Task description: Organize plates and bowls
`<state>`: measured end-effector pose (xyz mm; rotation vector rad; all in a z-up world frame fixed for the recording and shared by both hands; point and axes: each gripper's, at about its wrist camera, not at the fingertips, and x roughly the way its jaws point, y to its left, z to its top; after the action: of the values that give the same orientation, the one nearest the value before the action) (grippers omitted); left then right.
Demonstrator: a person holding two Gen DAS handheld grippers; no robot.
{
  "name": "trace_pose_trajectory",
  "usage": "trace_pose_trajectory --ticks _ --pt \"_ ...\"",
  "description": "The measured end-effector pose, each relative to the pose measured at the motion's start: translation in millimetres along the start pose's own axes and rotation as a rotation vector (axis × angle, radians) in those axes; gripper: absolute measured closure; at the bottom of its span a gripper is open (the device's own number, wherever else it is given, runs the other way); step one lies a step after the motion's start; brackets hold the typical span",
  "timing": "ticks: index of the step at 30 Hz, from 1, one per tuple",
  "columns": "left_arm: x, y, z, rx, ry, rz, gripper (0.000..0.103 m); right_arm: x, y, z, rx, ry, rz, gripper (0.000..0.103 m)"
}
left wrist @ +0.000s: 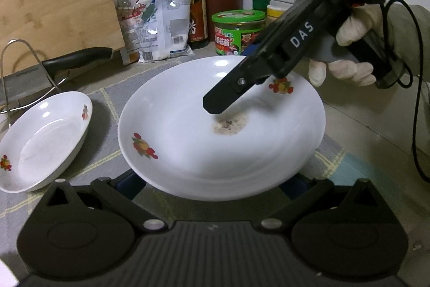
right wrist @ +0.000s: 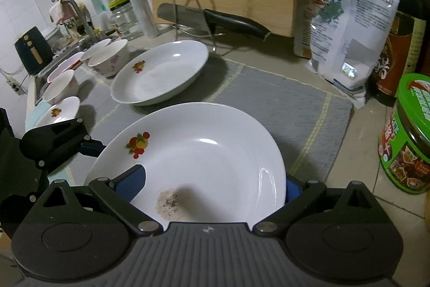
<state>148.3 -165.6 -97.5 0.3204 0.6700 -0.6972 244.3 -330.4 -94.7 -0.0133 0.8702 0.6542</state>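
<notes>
Above the grey mat (right wrist: 282, 104), the right gripper (left wrist: 228, 96) clamped the plate (left wrist: 188, 141) rim — left gripper (right wrist: 88, 145) jaws hidden, state unclear.

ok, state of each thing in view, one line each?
near plate: held at its rim by both grippers, residue patch inside
right gripper: shut on near plate
left gripper: shut on near plate
second plate: on the grey mat, untouched
bowls: upright by the sink
knife: resting in wire rack
</notes>
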Motion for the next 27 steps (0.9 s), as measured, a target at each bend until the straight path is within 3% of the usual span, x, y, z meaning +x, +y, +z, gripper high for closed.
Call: trace_pose_trajectory --ticks 20,27 --pt "27.2 4.3 8.1 -0.005 0.019 0.022 0.000 15.3 -20.6 -0.9 0.047 -0.019 -0.032 0.000" --pt "20.2 -0.4 6.1 -0.009 0.032 0.029 0.000 13.3 -15.2 -1.3 0.040 -0.012 -0.091 0.000"
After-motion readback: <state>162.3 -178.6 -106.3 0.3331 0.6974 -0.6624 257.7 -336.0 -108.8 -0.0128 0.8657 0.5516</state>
